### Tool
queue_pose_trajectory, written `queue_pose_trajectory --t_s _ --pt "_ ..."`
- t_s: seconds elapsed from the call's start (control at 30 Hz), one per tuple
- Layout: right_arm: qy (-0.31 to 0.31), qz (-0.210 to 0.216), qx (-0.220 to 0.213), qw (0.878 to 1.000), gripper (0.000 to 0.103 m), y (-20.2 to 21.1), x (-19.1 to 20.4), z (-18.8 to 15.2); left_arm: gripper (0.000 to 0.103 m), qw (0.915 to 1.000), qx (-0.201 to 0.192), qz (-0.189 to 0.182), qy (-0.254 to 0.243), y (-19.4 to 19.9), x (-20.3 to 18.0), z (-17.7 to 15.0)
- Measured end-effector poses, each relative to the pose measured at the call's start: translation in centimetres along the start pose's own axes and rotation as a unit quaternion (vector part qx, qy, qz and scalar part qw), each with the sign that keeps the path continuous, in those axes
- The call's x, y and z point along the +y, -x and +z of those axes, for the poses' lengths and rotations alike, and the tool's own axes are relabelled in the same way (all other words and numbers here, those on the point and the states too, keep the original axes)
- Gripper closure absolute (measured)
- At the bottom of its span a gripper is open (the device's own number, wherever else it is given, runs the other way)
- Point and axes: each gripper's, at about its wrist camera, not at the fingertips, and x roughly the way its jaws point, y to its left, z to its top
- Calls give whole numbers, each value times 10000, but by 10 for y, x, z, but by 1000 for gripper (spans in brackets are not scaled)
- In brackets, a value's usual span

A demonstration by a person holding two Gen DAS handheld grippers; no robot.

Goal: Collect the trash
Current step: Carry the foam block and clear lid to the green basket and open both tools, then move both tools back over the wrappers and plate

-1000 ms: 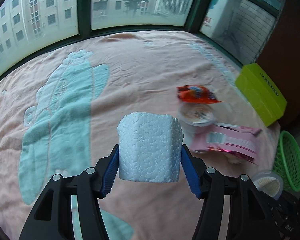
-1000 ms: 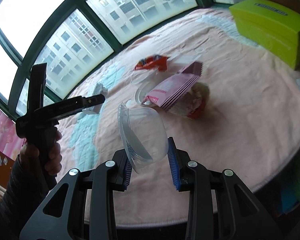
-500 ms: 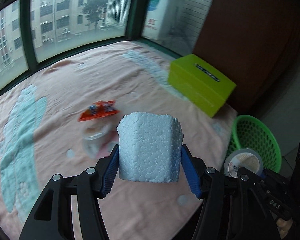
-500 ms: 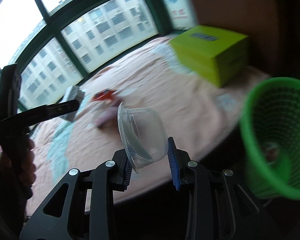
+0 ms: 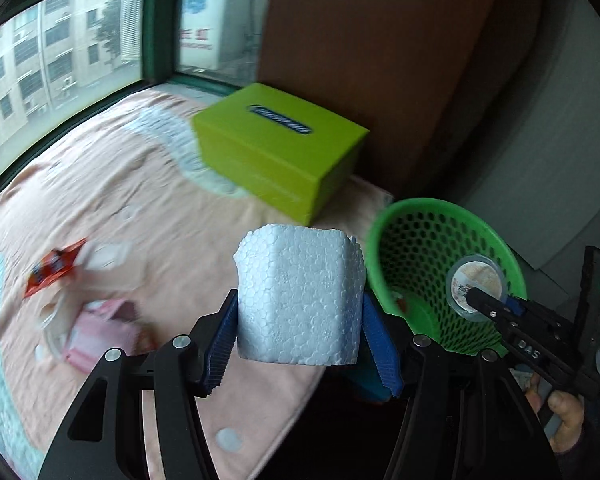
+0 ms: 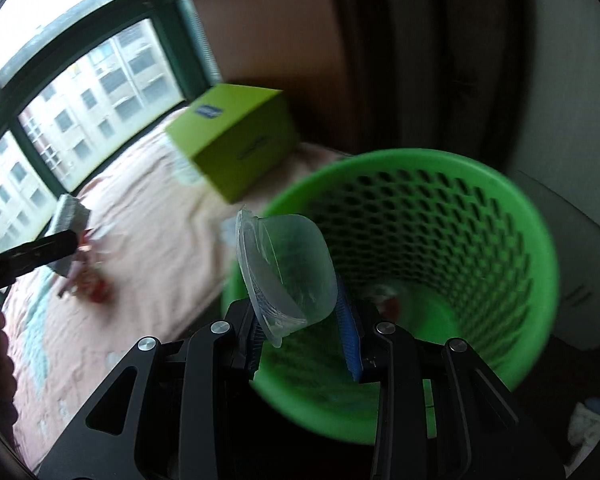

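Pink bedspread (image 5: 172, 184) edge | right gripper (image 6: 304, 320) pinches clear plastic cup (image 6: 288, 268) over green mesh basket (image 6: 500, 208) | left gripper (image 5: 300, 332) clamps white foam block (image 5: 300, 292), basket to its right

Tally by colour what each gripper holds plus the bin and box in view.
White: 1, foam block in left gripper
Clear: 1, plastic cup in right gripper
Green: 2, basket, box
Total: 4

Right gripper (image 6: 302, 324) is clamped on a clear plastic cup (image 6: 288, 272), right over the green basket (image 6: 500, 216). Lime box (image 6: 236, 140) sits on the pink blanket (image 6: 148, 216) behind.
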Motion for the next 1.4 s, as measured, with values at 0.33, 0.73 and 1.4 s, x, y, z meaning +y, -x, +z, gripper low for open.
queue_pose_trajectory --t_s 0.33,0.73,1.4 --pt "-329 -310 -56 9990 50 3 -40 -4 45 9987 183 -232 -412 -27 -58 14" --pt "-464 -398 -389 9974 46 36 -62 -9 45 9955 472 -456 -680 -61 -108 18" --pt "-472 -296 -541 9970 40 59 -64 -19 27 9933 548 -599 -828 -66 -127 6"
